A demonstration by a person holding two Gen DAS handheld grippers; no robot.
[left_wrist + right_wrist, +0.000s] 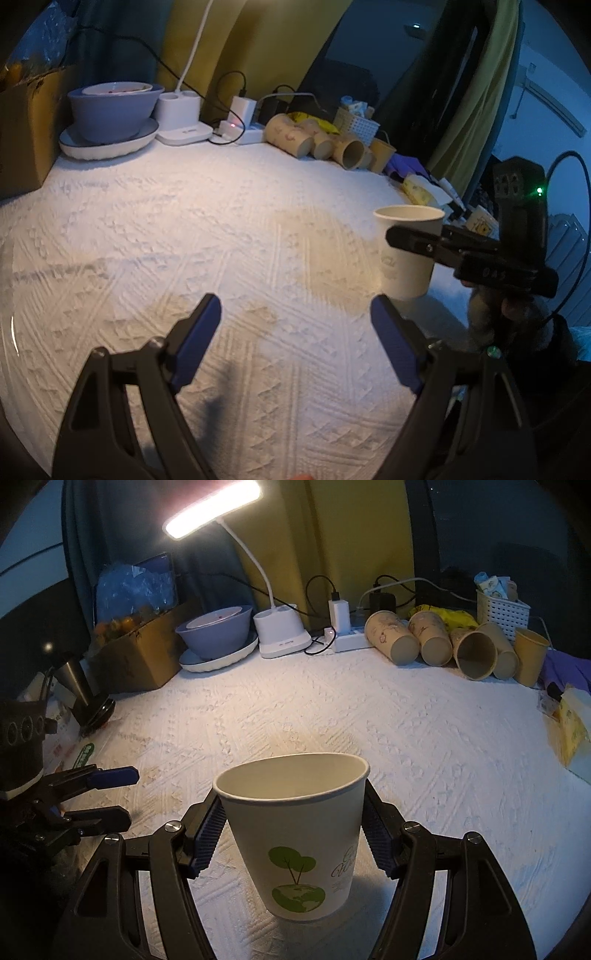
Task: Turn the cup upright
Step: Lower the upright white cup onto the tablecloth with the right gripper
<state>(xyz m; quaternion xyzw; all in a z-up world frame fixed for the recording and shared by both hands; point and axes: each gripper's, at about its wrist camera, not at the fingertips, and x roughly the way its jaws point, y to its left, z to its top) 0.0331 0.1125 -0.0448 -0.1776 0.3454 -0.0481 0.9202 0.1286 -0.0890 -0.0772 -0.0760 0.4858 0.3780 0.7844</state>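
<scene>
A white paper cup (295,834) with a green tree print stands upright, mouth up, between the blue pads of my right gripper (291,834). The pads press both sides of the cup just below its rim. In the left wrist view the same cup (406,254) shows at the right, upright on the white cloth, with the right gripper's black finger (417,240) across it. My left gripper (295,317) is open and empty above the cloth, left of the cup. It shows at the left edge of the right wrist view (110,794).
A white textured cloth (332,709) covers the table. At the back stand a lit desk lamp (280,631), a purple bowl on a plate (216,631), a power strip (351,638), a cardboard box (136,653), several tan paper cups on their sides (436,642) and a white basket (502,609).
</scene>
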